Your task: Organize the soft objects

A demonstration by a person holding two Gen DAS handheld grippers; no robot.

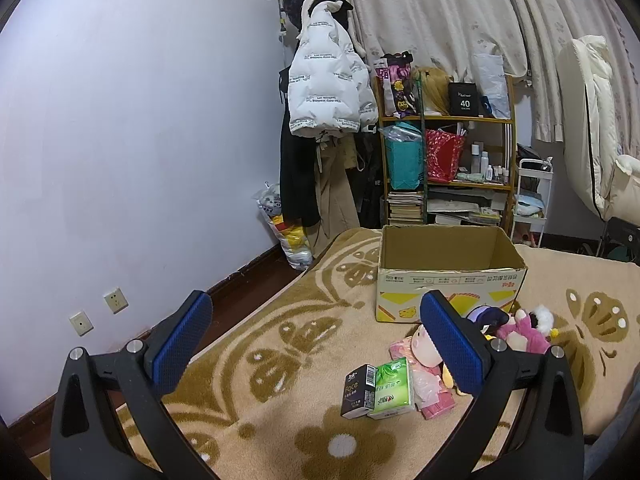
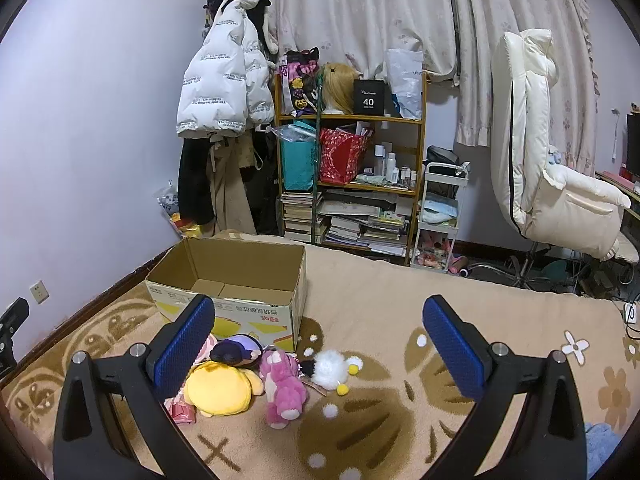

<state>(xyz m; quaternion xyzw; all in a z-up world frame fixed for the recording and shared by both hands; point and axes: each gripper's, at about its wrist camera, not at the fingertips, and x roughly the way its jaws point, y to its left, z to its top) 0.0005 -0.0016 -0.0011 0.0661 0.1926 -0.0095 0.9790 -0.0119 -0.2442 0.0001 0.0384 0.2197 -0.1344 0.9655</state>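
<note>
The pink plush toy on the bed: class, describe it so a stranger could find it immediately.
Start at the open cardboard box on the patterned blanket. In front of its near right corner lies a heap of soft toys. The pink plush toy is the shaggy magenta one, between the yellow plush and the white pompom.

A matt corrugated cardboard box (image 2: 236,280) sits on a fuzzy, deep-pile blanket (image 2: 380,292), beside a fluffy pink plush bear (image 2: 282,390), a smooth yellow fabric plush (image 2: 218,388), glossy plastic-wrapped tissue packs (image 1: 394,388), and gripper pads (image 1: 454,344) of dimpled blue rubber on matt black plastic.
</note>
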